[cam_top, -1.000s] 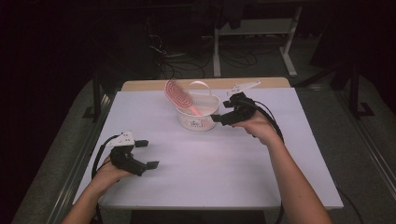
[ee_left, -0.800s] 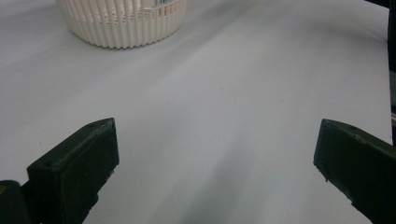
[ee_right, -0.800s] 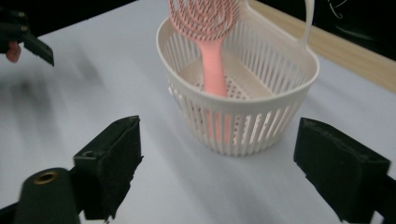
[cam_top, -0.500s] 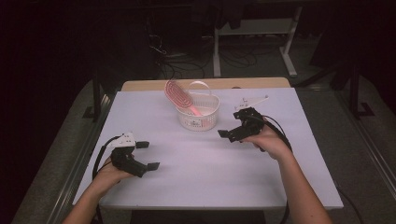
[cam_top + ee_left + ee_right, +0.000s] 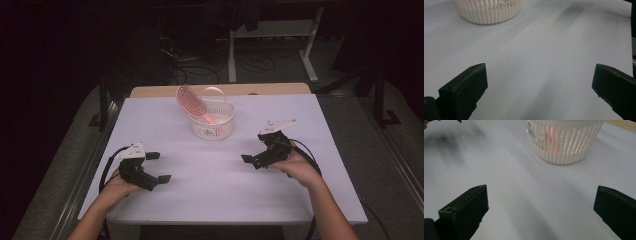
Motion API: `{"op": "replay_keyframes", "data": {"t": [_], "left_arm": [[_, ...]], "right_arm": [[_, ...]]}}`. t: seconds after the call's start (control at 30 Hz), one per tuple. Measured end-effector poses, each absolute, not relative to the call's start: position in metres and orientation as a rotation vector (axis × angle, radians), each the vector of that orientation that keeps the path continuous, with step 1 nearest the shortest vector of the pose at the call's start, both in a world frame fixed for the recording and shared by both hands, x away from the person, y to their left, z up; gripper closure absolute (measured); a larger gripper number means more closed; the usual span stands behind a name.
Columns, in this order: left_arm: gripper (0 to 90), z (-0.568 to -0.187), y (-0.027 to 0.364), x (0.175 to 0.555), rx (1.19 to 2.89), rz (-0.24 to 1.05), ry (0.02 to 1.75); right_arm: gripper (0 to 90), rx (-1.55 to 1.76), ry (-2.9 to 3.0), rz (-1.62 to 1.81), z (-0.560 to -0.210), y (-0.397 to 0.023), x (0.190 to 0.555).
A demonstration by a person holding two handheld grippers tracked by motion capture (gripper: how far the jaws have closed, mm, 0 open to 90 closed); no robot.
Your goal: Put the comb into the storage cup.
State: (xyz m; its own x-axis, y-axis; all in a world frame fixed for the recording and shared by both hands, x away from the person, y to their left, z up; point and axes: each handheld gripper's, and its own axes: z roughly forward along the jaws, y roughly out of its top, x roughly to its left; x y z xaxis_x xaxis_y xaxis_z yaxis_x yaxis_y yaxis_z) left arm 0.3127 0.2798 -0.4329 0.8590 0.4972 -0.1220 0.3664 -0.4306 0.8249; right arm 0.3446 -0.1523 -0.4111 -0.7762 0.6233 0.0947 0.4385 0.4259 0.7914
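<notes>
Hairbrush (image 5: pixel 196 105) leans in basket (image 5: pixel 222 128), grippers apart.

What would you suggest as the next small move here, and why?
Probably rest the right gripper on the table: the pink brush already leans in the white basket, and both grippers, the left gripper too, are open and empty.

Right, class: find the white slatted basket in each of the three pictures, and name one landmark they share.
High view: the white slatted basket stands at the far middle of the table, the pink hairbrush leaning in it.
Left gripper view: top left, cut by the edge.
Right gripper view: top, right of centre.
Shared landmark: the pale tabletop.
</notes>
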Motion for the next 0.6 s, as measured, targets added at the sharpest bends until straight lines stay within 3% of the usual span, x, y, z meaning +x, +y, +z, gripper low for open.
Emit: {"op": "replay_keyframes", "data": {"t": [0.6], "left_arm": [[0.0,-0.432,0.280,0.312,2.069,0.171,0.627]], "right_arm": [[0.0,0.966,2.394,1.325,-0.424,-0.175,0.312]]}}
